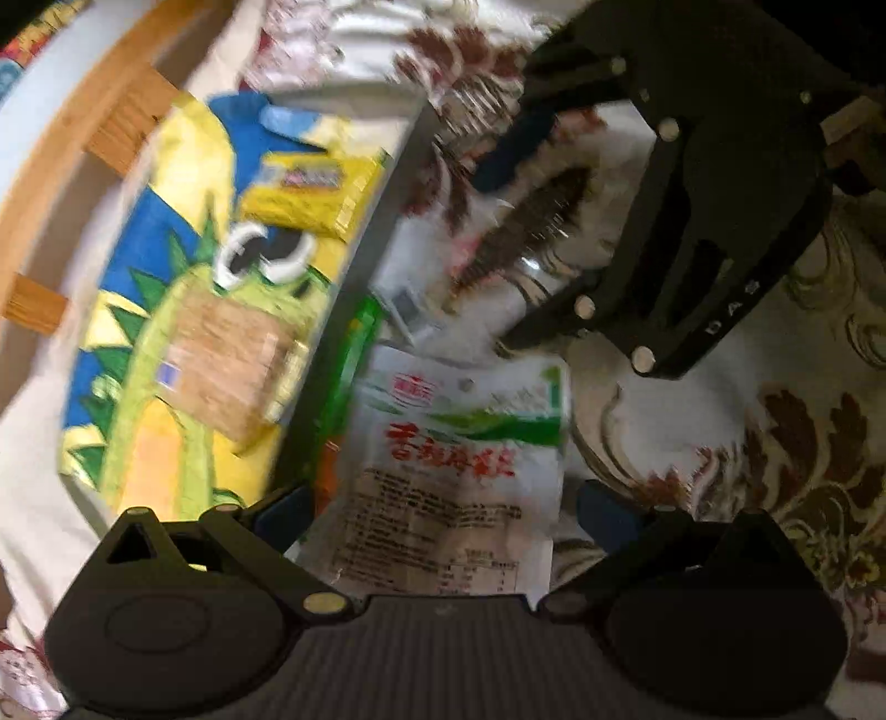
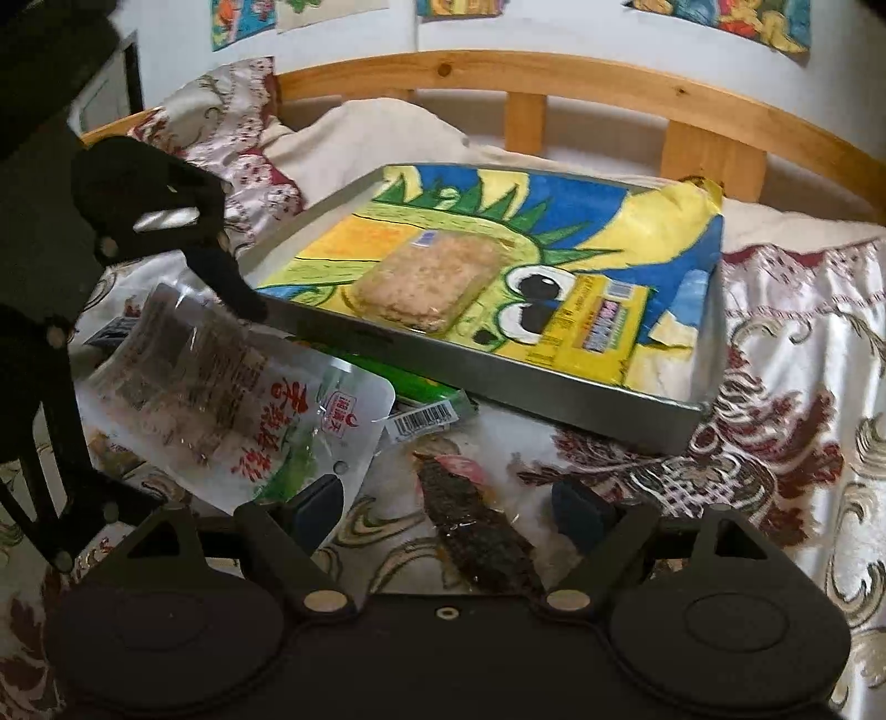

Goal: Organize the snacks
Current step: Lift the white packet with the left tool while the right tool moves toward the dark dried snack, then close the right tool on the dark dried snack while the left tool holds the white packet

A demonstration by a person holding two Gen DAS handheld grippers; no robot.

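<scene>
Snacks first: your left gripper (image 1: 443,512) straddles the white red-lettered pouch (image 1: 454,443), fingers apart. Your right gripper (image 2: 451,507), also apart, straddles the dark brown jerky strip (image 2: 470,531), lying lengthwise between its fingers.

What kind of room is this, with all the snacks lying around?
Probably a bedroom. The snacks lie on a cream bedspread with dark red flowers, a curved wooden bed rail runs behind it, and colourful cartoon pictures hang on the white wall.
</scene>
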